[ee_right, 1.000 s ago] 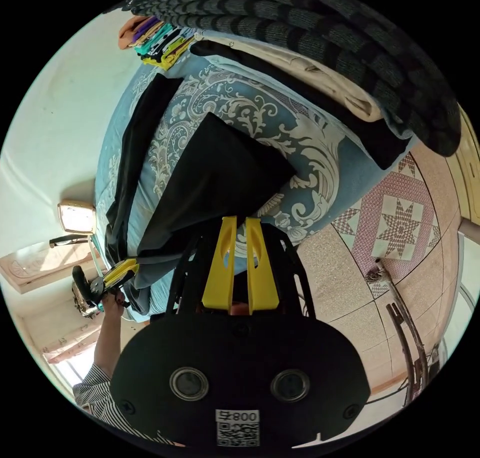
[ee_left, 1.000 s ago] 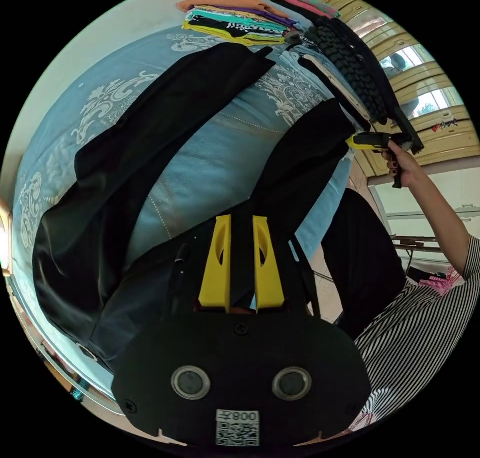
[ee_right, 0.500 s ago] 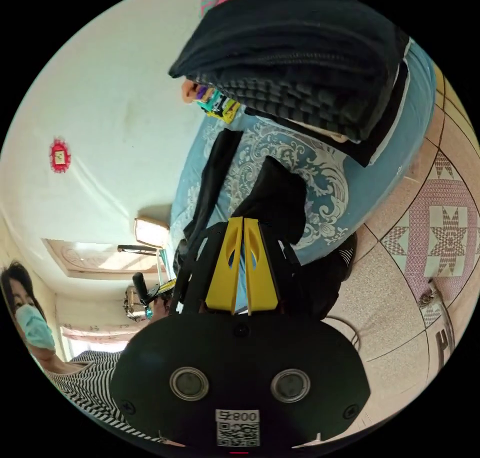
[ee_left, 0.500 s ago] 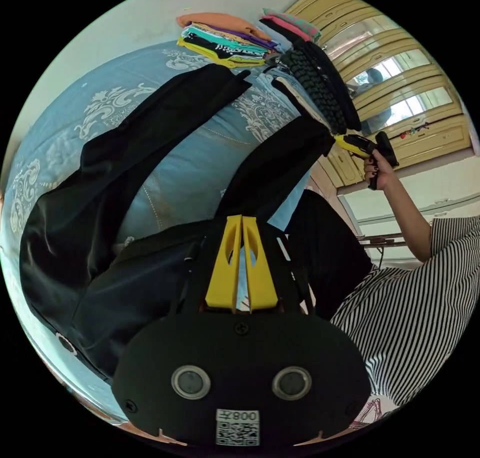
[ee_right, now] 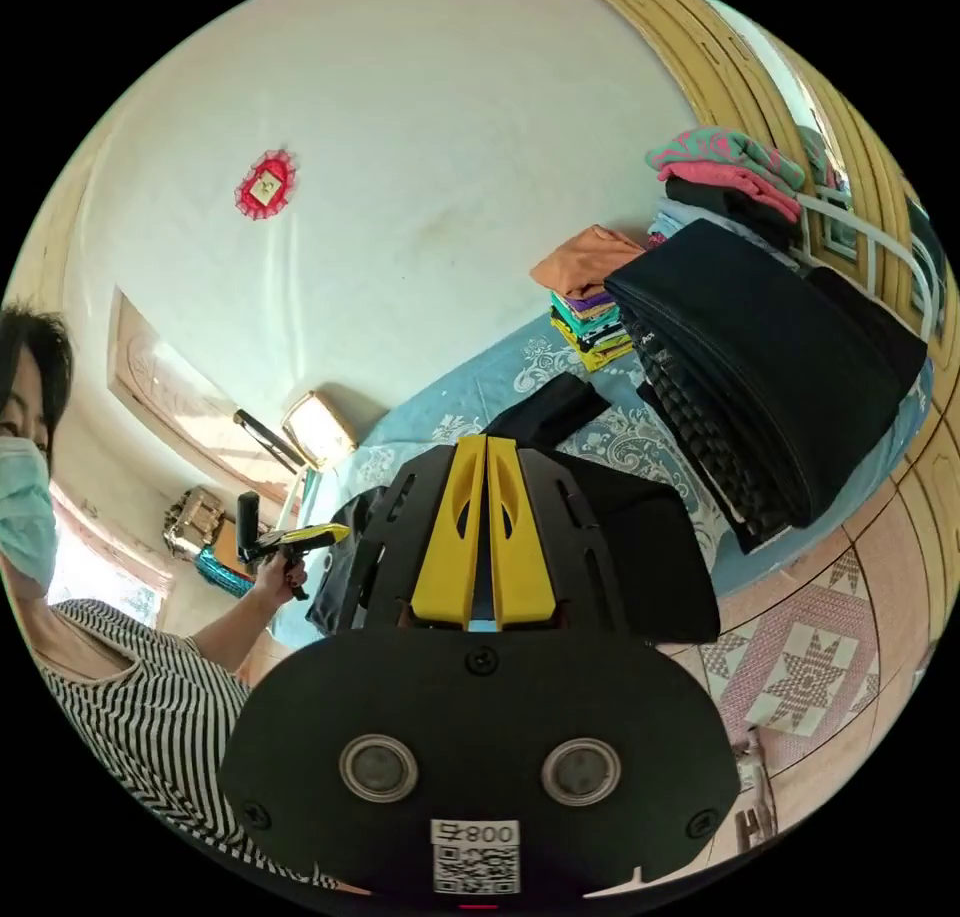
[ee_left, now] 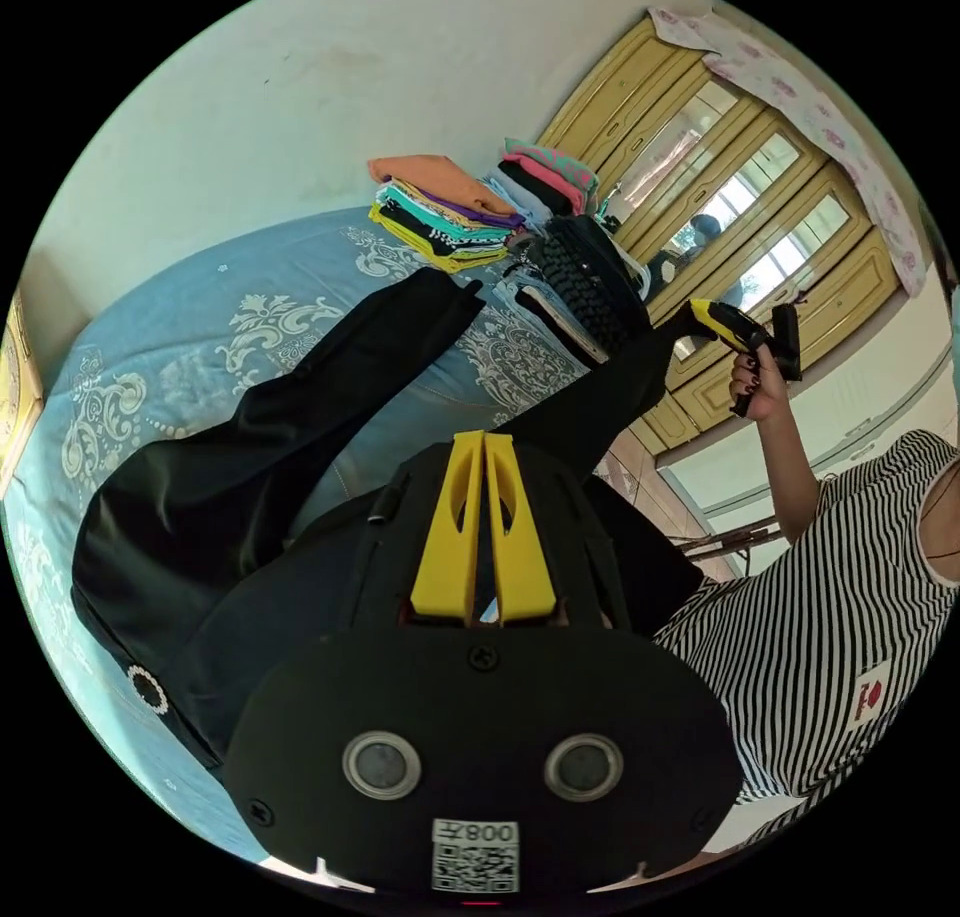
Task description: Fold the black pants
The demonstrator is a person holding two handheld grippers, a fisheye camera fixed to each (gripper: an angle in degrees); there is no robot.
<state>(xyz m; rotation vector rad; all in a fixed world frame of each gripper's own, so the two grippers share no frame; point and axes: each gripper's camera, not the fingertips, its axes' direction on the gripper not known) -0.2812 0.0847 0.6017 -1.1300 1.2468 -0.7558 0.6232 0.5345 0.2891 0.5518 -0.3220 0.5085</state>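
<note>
Both grippers' jaws clamped on black pants (ee_left: 300,437), legs splayed over bed (ee_left: 200,297).

Left claw (ee_left: 484,447) pinches black pants (ee_left: 250,477); right claw (ee_left: 700,314) lifts one leg.

The right gripper (ee_left: 700,314) has lifted its leg of the black pants (ee_left: 300,457) off the bed.

Both grippers closed and held up

The left gripper (ee_left: 484,452) has its two yellow jaws pressed together. The right gripper (ee_right: 486,455) has its jaws pressed together too. In the left gripper view, a hand (ee_left: 757,389) holds the right gripper up high, with the bare arm bent under it.
</note>
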